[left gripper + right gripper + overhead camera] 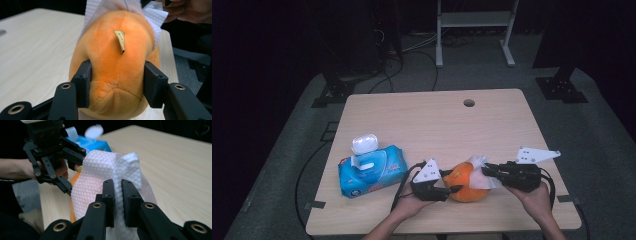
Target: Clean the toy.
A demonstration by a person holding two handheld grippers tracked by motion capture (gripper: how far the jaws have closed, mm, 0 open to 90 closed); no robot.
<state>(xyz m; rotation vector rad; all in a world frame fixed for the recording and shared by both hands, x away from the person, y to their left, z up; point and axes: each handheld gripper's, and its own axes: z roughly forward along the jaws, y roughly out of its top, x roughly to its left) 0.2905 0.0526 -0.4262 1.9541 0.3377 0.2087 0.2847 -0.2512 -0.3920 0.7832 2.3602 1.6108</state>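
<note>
Tabletop (432,120) fills mid-frame. Blue wipes pack (371,171) lower left. My orange plush (467,182) lower centre, lying on tabletop. Left tongs (117,83) half closed, pads pressing plush sides. Right tongs (118,202) nearly shut, pinching white wipe (105,172) draped over plush.

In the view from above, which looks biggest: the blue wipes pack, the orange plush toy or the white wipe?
1. Blue wipes pack, largest.
2. Orange plush toy.
3. White wipe, smallest, though partly draped over the toy, so its full size is unsure.

No print is legible (the wipes pack (371,171) blurs)
</note>
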